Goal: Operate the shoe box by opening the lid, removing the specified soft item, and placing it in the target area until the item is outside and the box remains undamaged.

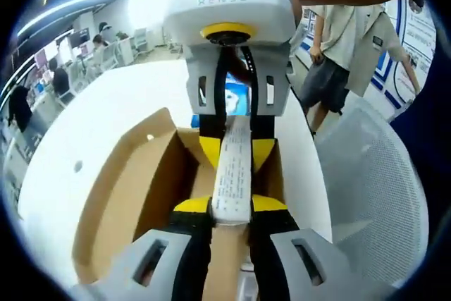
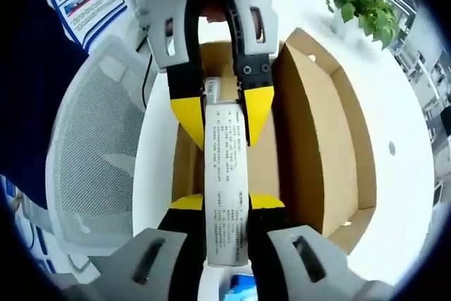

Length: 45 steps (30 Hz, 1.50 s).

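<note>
A long flat white pack (image 1: 233, 174) printed with small text is held edge-up between both grippers over the open cardboard shoe box (image 1: 134, 188). My left gripper (image 1: 231, 206) is shut on the pack's near end. Facing it from the top of the left gripper view, my right gripper (image 1: 236, 149) is shut on the far end. In the right gripper view the same pack (image 2: 225, 181) runs from my right gripper (image 2: 225, 202) up to the left gripper (image 2: 222, 121). The box (image 2: 310, 139) lies below with its lid folded out to the side.
The box stands on a white round table (image 1: 106, 118). A grey mesh chair (image 2: 91, 153) stands close to the table edge, also seen as the mesh chair (image 1: 373, 174). A potted plant (image 2: 359, 1) sits at the far side. A person (image 1: 345, 47) stands nearby.
</note>
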Each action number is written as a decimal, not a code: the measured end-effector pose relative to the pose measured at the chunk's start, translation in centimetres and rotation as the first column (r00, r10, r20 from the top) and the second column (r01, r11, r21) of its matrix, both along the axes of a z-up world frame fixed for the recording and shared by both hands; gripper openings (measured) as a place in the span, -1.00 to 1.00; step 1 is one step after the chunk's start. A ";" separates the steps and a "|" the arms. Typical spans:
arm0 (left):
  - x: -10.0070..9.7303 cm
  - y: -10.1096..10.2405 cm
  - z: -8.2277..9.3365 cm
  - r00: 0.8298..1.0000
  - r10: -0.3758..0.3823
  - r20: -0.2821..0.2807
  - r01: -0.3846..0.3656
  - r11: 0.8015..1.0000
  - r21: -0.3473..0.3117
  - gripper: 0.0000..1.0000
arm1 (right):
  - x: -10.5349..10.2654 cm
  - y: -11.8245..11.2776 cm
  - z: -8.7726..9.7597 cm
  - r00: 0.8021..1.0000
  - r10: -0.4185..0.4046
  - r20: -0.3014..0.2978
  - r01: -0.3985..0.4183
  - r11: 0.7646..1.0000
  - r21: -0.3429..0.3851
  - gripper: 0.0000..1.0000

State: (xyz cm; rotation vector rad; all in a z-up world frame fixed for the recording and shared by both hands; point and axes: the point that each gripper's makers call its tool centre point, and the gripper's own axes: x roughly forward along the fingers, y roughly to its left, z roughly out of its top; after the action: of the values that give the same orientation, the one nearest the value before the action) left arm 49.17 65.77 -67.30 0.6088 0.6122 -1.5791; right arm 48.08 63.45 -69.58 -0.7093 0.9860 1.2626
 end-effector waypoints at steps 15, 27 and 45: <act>-0.7 -2.9 4.0 0.998 -0.058 0.032 0.059 0.998 -0.025 -0.66 | -0.6 -2.7 4.0 0.999 -0.042 0.032 0.041 0.999 0.025 -0.63; -2.0 -8.0 5.1 0.992 -0.120 0.037 0.121 0.992 -0.030 -0.66 | -2.0 -7.7 5.1 0.995 -0.094 0.037 0.094 0.995 0.014 -0.63; -4.7 -16.7 4.6 0.982 -0.188 0.019 0.189 0.982 -0.027 -0.66 | -4.9 -16.3 4.7 0.986 -0.164 0.003 0.164 0.986 0.017 -0.63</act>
State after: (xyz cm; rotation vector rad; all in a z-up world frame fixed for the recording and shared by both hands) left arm 44.48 49.11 -62.70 0.6732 0.5305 -1.7552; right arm 43.21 47.11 -64.93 -0.6047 1.0084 1.1240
